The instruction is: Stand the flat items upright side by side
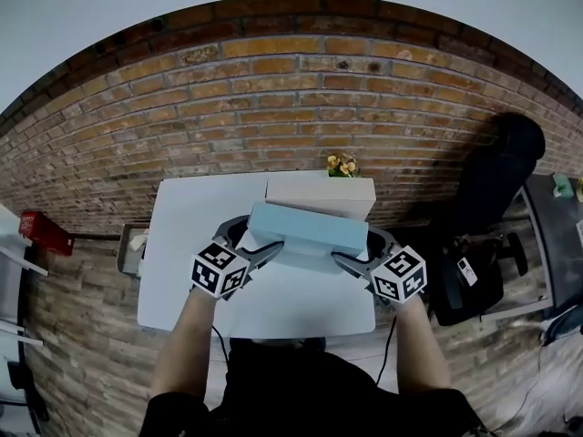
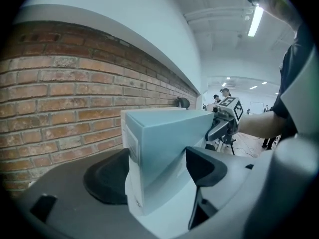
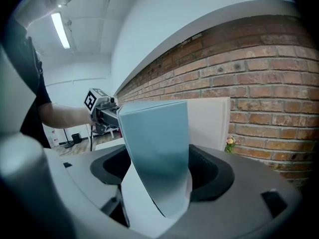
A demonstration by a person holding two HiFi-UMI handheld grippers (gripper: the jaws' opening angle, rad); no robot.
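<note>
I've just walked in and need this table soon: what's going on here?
A person works two hand-held grippers. The left gripper and the right gripper each clamp their fingers on one end of a pale blue box, holding it tilted over the white table. A white box already stands upright at the back, by the brick wall.

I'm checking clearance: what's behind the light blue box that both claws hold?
A white box stands upright behind it, yellow flowers beyond. The white box's lower edge and the table there are covered.
</note>
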